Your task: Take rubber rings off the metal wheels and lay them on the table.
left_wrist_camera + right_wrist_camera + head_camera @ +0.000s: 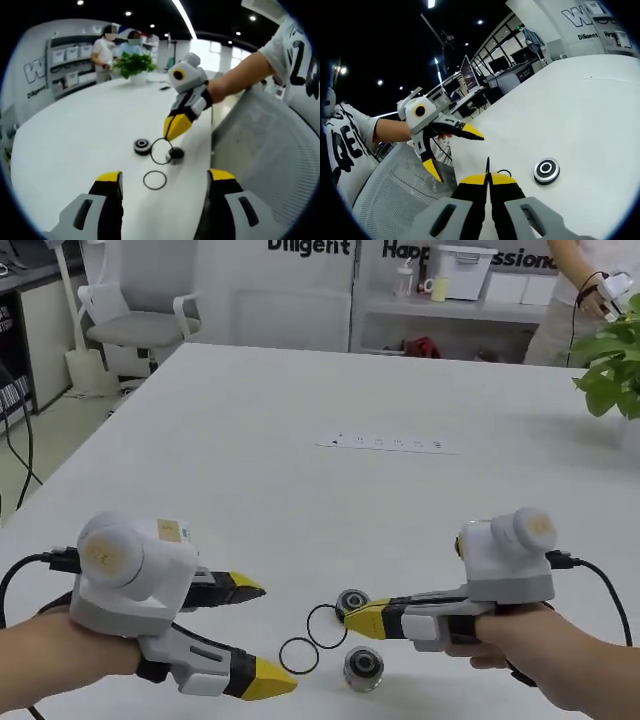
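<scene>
A thin black rubber ring (pixel 161 151) is pinched at its upper edge by the right gripper (pixel 362 621), whose yellow-tipped jaws are clenched on it; in the right gripper view its edge shows as a dark sliver between the tips. It hangs low over the broad white worktop (pixel 330 400), at the lower middle of the head view; whether its lower edge touches the surface I cannot tell. A second black rubber ring (pixel 298 655) lies flat on the worktop just beside it, toward the lower left.

A small round metal wheel with a dark centre (pixel 352 602) sits just behind the right gripper's tip; a second metal wheel (pixel 363 667) of the same kind sits below it in the frame, apart from both rings. Whether either wheel carries another ring is too small to tell.

The left gripper (pixel 260 632), at the lower left, is released, its jaws spread wide around nothing.

The held ring is probably very light, soft and floppy; it may sag or cling to a jaw on release. A pinch anywhere on the band should do; a low release would lay it flat. The wheels look heavier and smooth.

Of containers, a white lidded box (pixel 460 270) stands on a shelf at the top of the head view; its lid is shut, so its contents are hidden.
</scene>
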Tool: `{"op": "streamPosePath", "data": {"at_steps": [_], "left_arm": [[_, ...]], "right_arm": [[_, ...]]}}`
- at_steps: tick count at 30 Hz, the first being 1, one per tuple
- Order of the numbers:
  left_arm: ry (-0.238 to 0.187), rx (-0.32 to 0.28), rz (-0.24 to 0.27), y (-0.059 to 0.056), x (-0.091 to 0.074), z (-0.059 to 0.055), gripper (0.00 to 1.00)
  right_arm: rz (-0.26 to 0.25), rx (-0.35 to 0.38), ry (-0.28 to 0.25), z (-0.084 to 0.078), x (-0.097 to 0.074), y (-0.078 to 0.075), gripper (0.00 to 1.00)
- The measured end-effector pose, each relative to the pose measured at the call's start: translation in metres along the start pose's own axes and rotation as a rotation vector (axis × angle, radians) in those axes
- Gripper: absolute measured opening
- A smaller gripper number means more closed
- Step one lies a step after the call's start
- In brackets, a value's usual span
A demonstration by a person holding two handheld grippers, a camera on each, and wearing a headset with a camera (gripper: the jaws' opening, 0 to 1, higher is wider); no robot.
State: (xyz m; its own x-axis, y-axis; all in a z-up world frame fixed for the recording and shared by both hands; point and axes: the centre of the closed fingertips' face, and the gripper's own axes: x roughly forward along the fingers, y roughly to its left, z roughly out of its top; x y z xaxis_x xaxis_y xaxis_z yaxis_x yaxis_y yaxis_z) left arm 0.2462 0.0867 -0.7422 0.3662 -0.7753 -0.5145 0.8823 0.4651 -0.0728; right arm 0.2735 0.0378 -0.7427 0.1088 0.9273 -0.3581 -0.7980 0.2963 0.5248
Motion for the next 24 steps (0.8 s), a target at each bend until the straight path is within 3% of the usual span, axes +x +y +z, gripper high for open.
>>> {"op": "streamPosePath", "data": {"at_steps": [24], "left_arm": [[0.001, 0.0, 0.037, 0.004, -0.01, -0.013, 0.77]], "right_arm": [[-0.016, 0.022, 0.064, -0.017, 0.033, -0.004, 0.0]]}}
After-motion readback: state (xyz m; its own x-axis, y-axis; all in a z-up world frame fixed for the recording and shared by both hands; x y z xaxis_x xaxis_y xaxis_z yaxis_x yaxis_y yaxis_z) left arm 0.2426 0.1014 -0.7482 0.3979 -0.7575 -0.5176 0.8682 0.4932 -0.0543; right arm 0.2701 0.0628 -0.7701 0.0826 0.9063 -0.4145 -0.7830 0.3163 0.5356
